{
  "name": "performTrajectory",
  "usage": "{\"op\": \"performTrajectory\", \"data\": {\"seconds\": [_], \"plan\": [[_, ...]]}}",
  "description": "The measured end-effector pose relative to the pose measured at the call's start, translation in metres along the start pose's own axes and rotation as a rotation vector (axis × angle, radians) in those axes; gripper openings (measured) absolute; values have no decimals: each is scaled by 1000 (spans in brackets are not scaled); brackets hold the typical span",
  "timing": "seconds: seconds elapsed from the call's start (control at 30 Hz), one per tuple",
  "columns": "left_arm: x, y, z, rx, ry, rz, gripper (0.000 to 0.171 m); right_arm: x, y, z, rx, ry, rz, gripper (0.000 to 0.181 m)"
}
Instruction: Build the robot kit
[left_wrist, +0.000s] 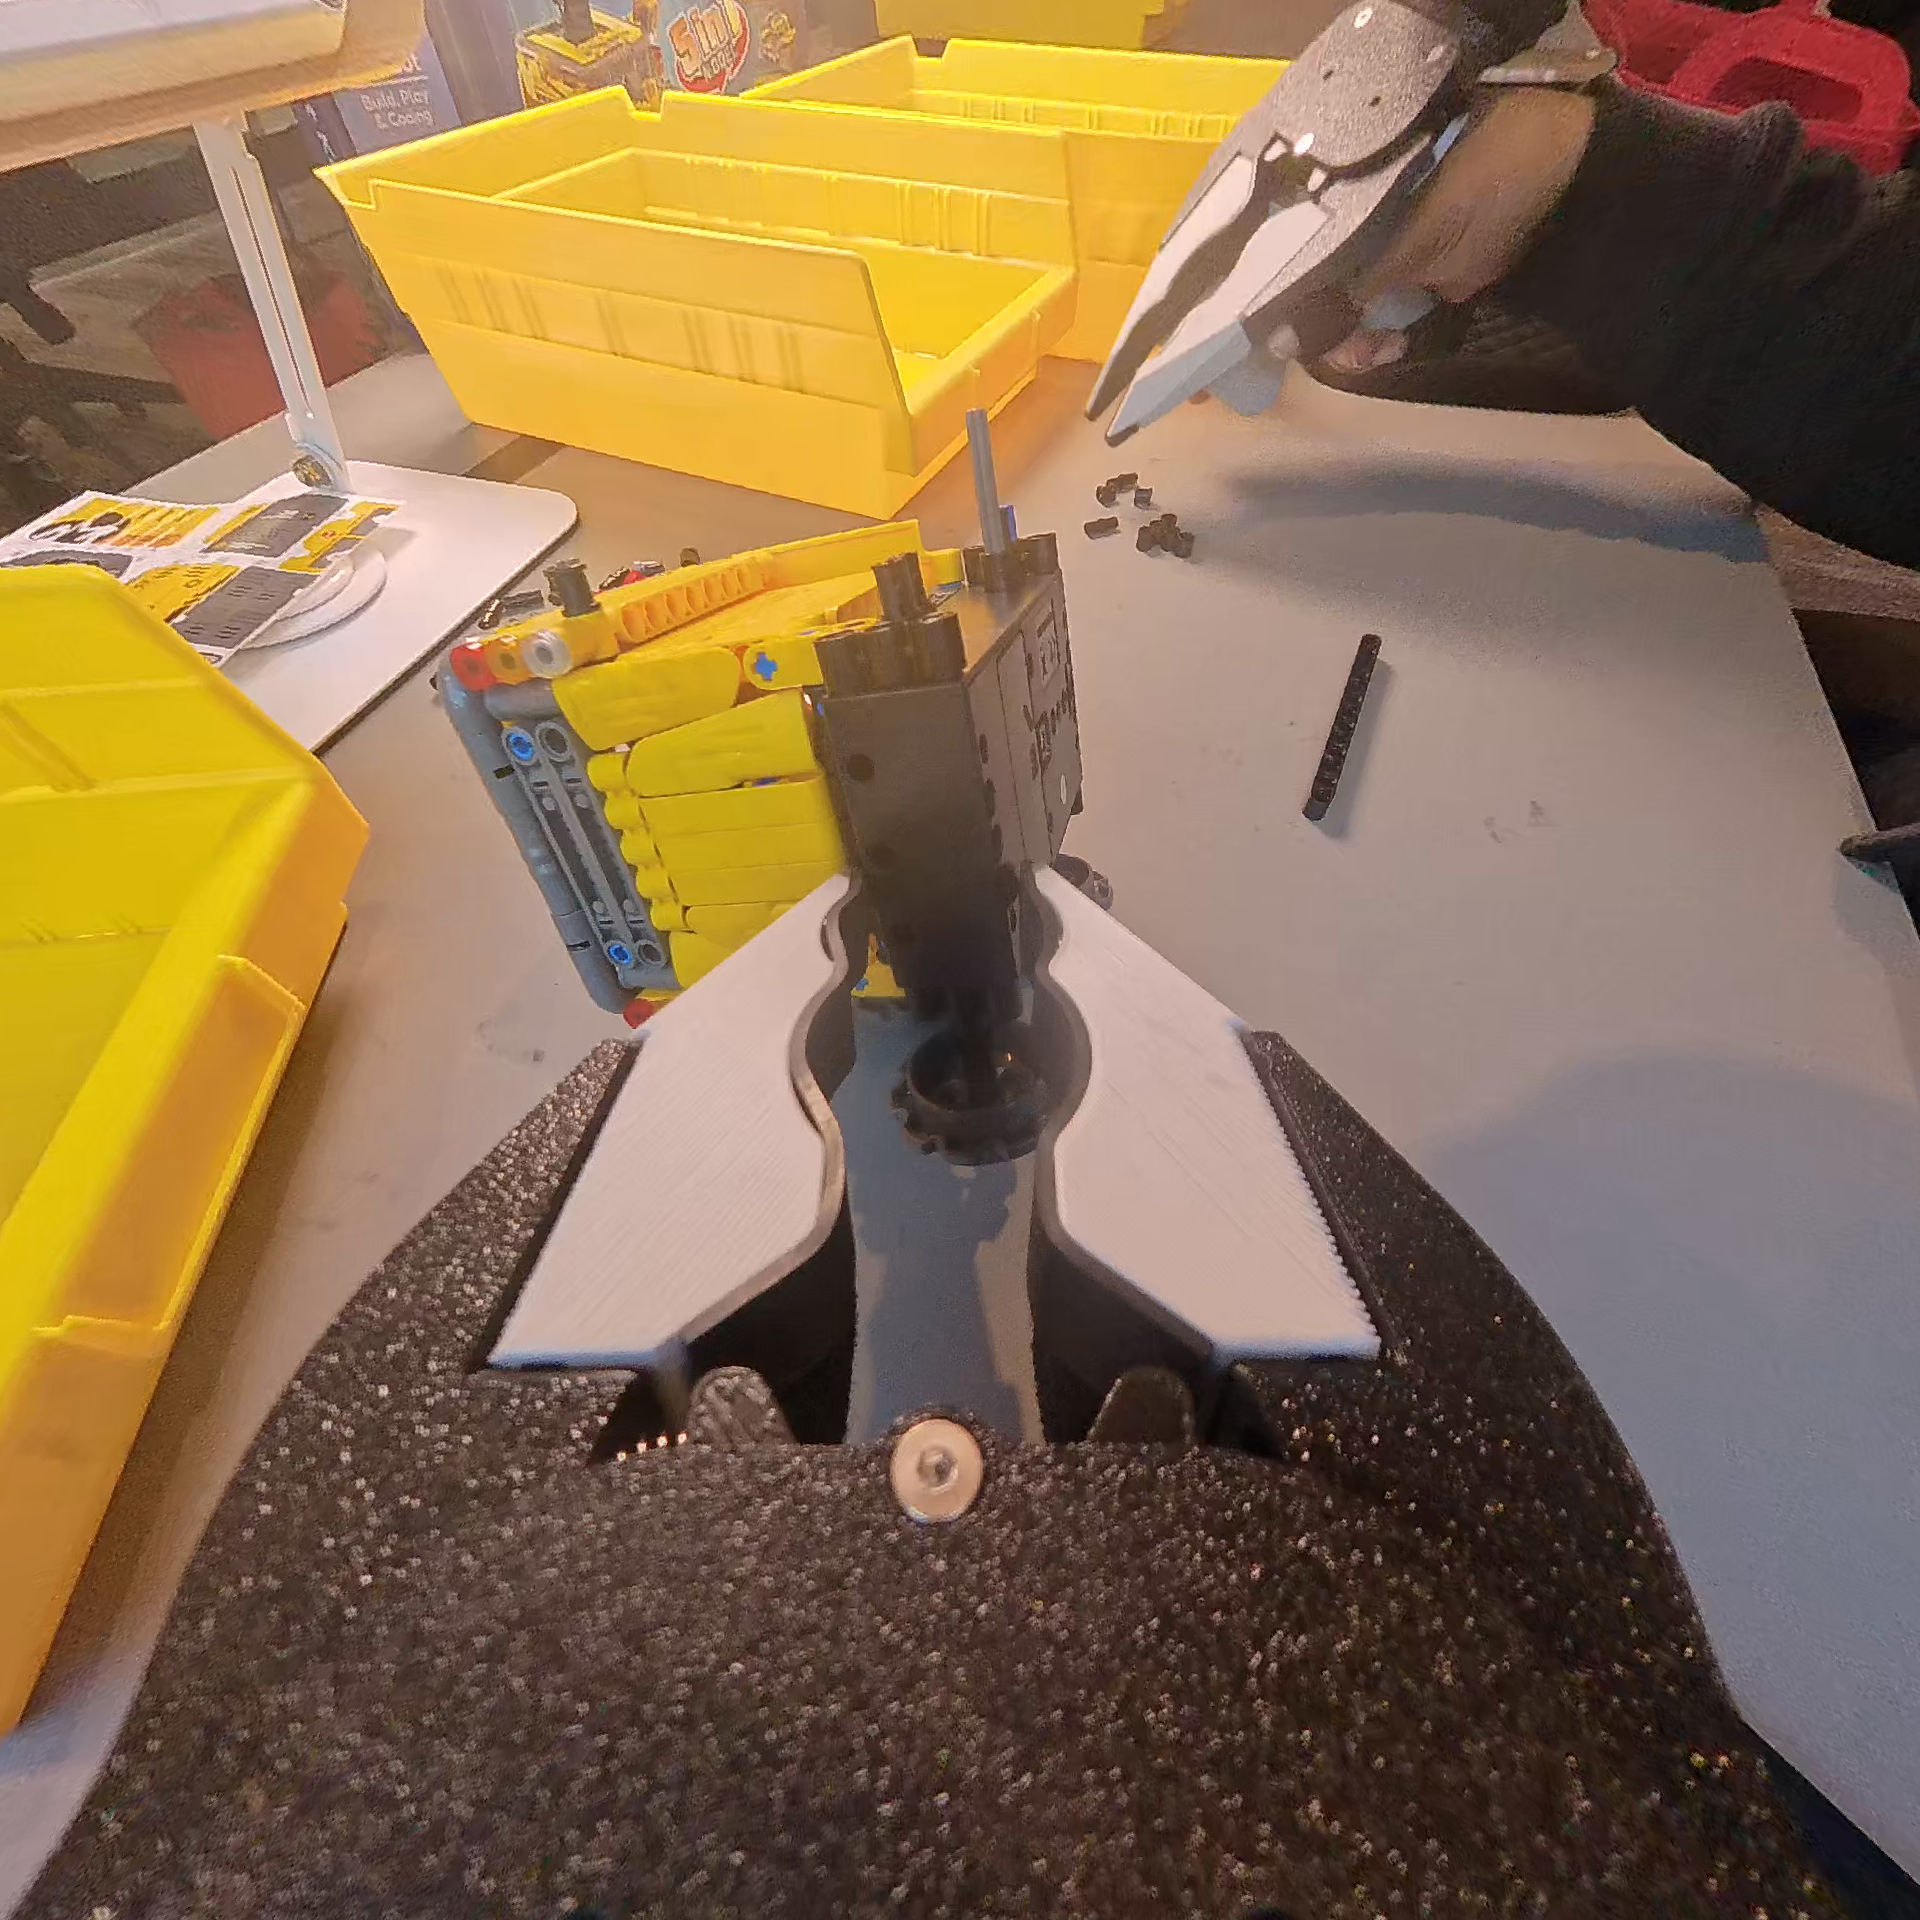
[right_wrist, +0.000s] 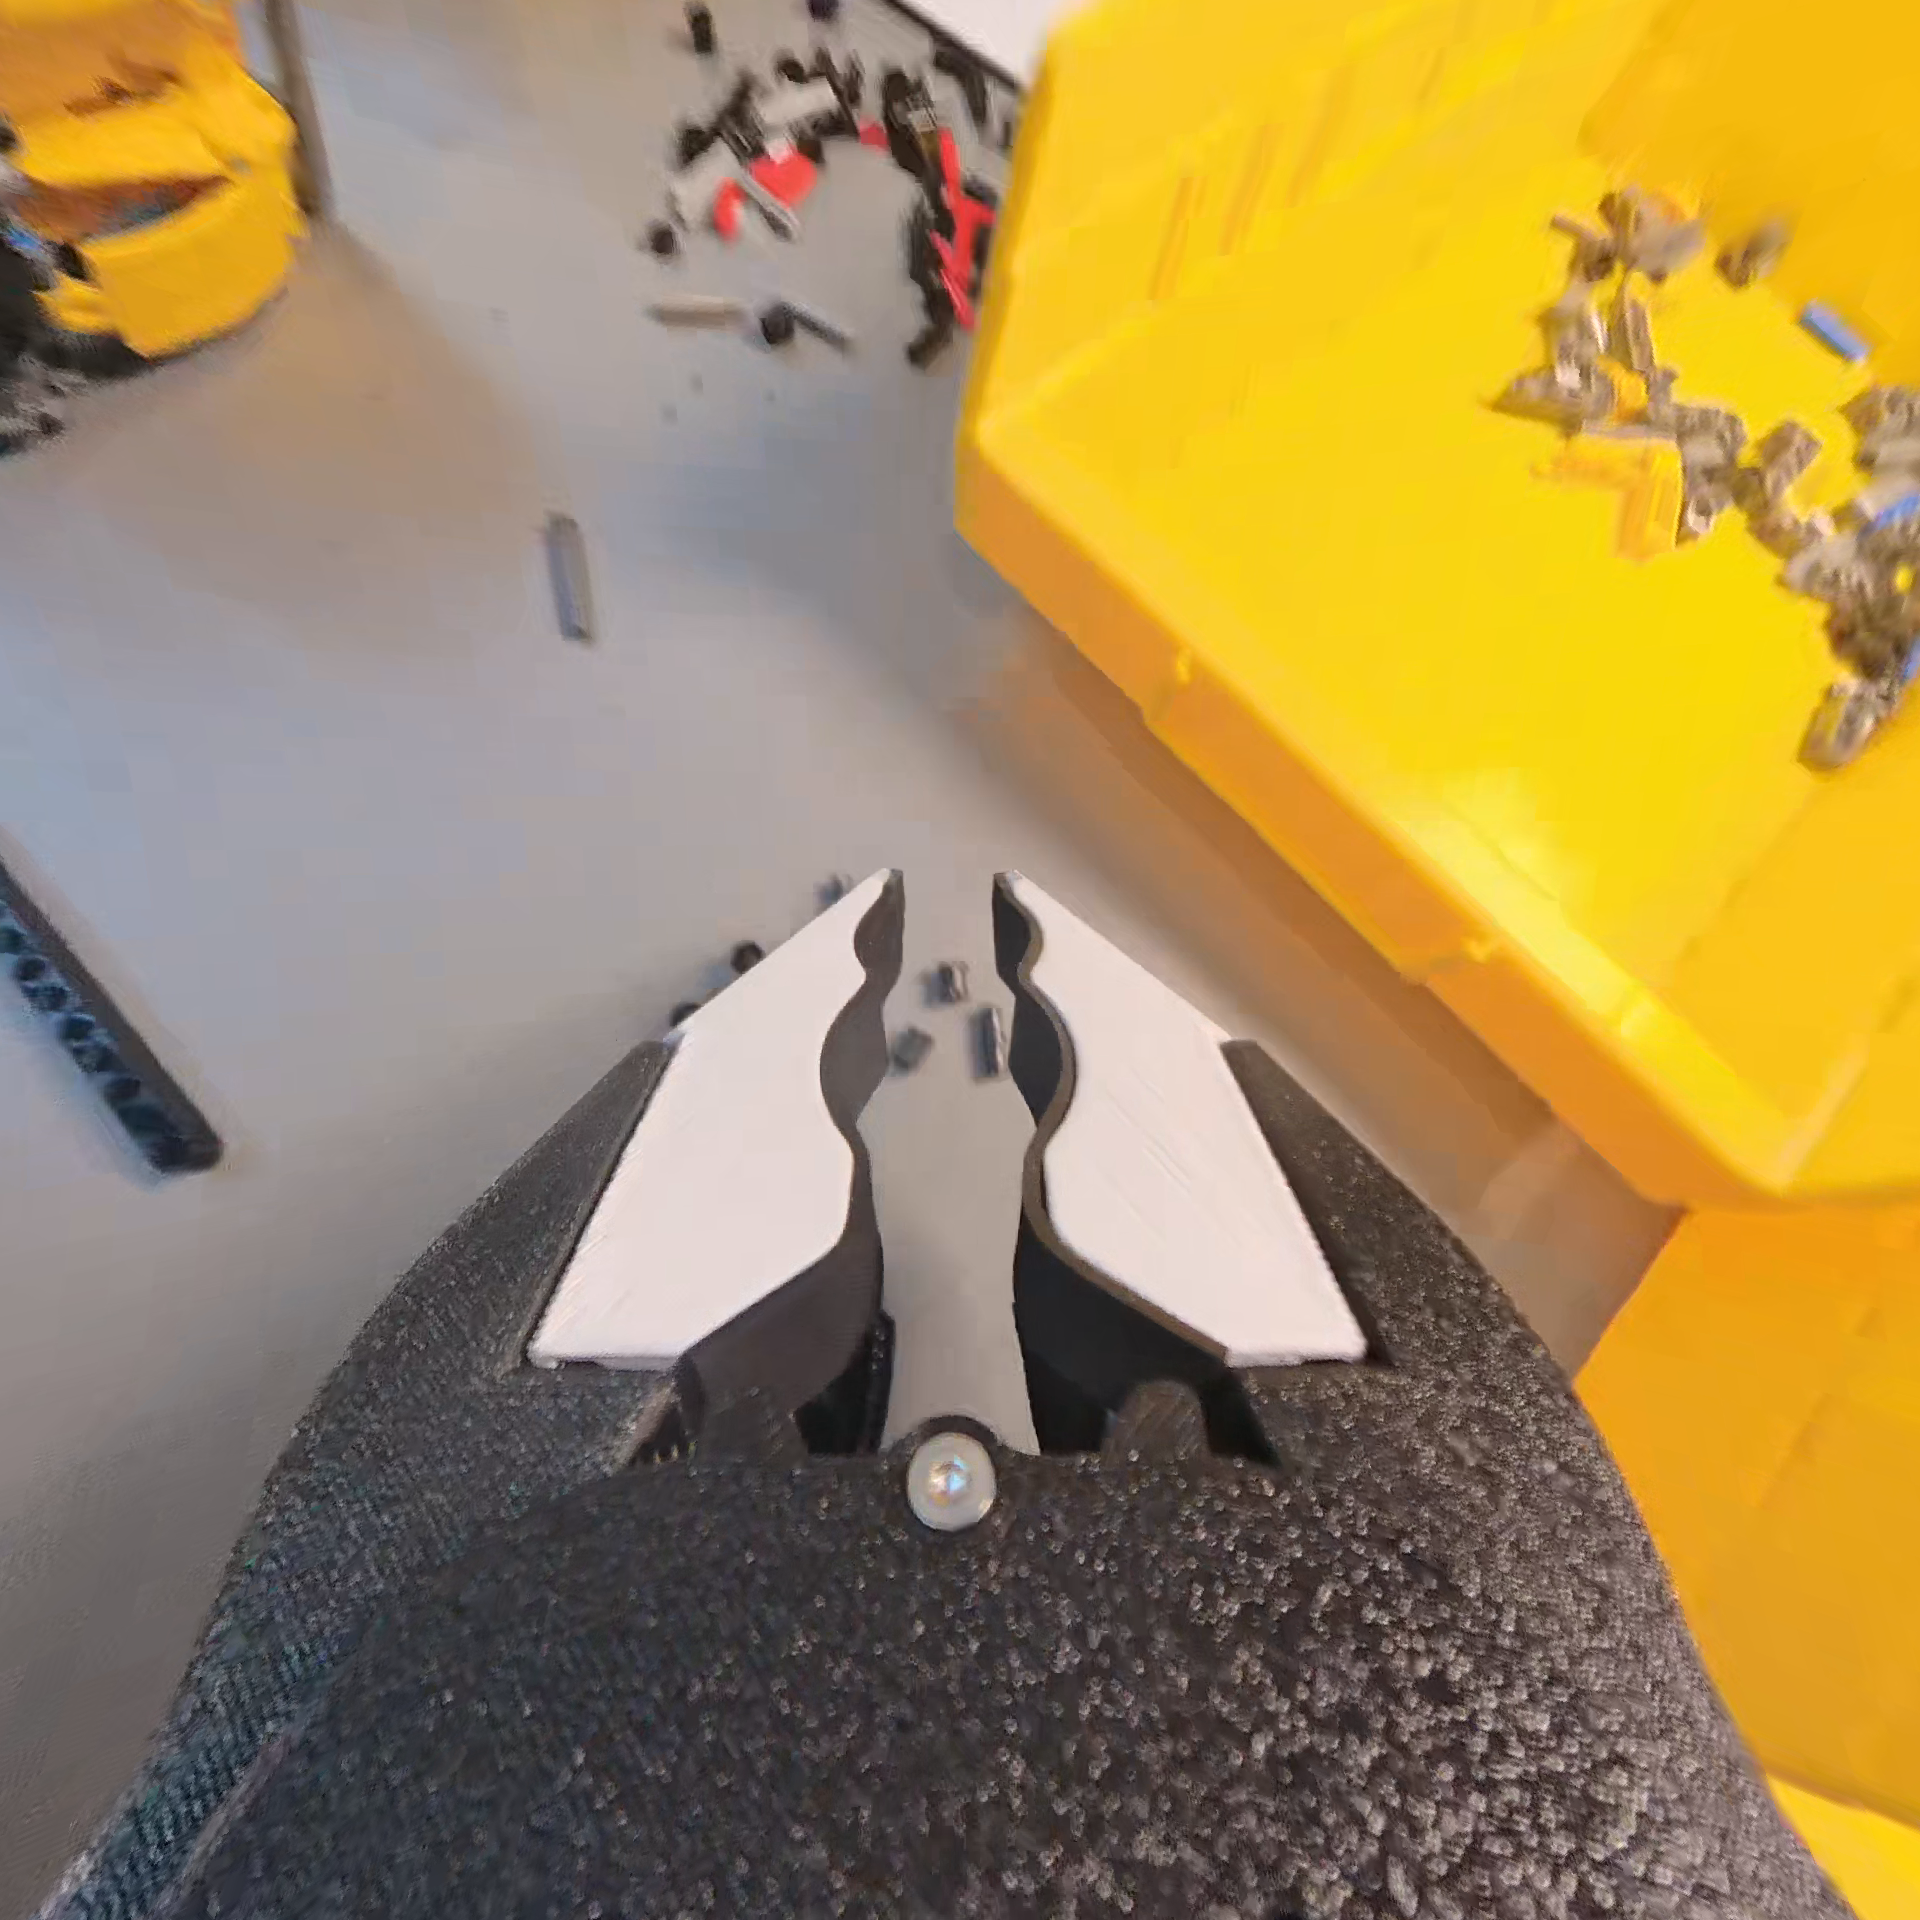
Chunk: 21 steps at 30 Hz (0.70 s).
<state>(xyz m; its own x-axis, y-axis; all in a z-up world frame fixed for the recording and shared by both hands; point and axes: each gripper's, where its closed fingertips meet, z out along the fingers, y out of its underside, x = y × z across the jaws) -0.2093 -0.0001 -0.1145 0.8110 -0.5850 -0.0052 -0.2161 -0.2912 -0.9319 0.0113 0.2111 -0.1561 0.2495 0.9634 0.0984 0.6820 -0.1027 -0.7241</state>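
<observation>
My left gripper (left_wrist: 945, 883) is shut on the black block (left_wrist: 935, 748) of a yellow and black brick model (left_wrist: 707, 769) that stands on the grey table. A grey axle (left_wrist: 982, 478) sticks up from the model's top. A black gear (left_wrist: 971, 1101) lies between my left fingers, under the block. My right gripper (right_wrist: 945, 878), also seen in the left wrist view (left_wrist: 1117, 416), is a little open and empty. It hovers over several small black pins (right_wrist: 948, 982), which also show in the left wrist view (left_wrist: 1138, 514).
A long black beam (left_wrist: 1342, 727) lies right of the model, also in the right wrist view (right_wrist: 94, 1049). Yellow bins stand behind (left_wrist: 727, 312) and at left (left_wrist: 135, 935). One bin (right_wrist: 1299, 623) holds grey pieces (right_wrist: 1714, 436). Loose black and red parts (right_wrist: 831, 177) lie farther off. Left tips to right tips: about 30 cm. The long black beam (left_wrist: 1342, 727) is about equally far from each gripper, around 20 cm.
</observation>
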Motion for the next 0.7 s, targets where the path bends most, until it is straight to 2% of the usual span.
{"op": "performTrajectory", "data": {"seconds": [0.07,0.13,0.27,0.4,0.5,0.57,0.63,0.7], "plan": [[0,0,0,-1,0,1,26,-26,-26,6,71,-81,-51,17],[0,0,0,-2,-1,2,26,-56,-38,24,63,-174,-108,17],[0,0,0,-1,1,1,26,-88,-39,65,-51,-242,-189,14],[0,1,-1,-1,3,-1,26,-96,-39,79,-125,-274,-210,5],[0,1,-1,-1,4,-2,26,-88,-39,75,-138,-241,-255,4],[0,1,-1,-2,4,-2,26,-71,-45,58,-79,-200,-206,4],[0,1,0,-2,4,-1,26,-38,-45,31,-22,-121,-112,4],[0,1,0,-2,4,-1,26,-2,-24,6,-41,-21,-38,4]]}}
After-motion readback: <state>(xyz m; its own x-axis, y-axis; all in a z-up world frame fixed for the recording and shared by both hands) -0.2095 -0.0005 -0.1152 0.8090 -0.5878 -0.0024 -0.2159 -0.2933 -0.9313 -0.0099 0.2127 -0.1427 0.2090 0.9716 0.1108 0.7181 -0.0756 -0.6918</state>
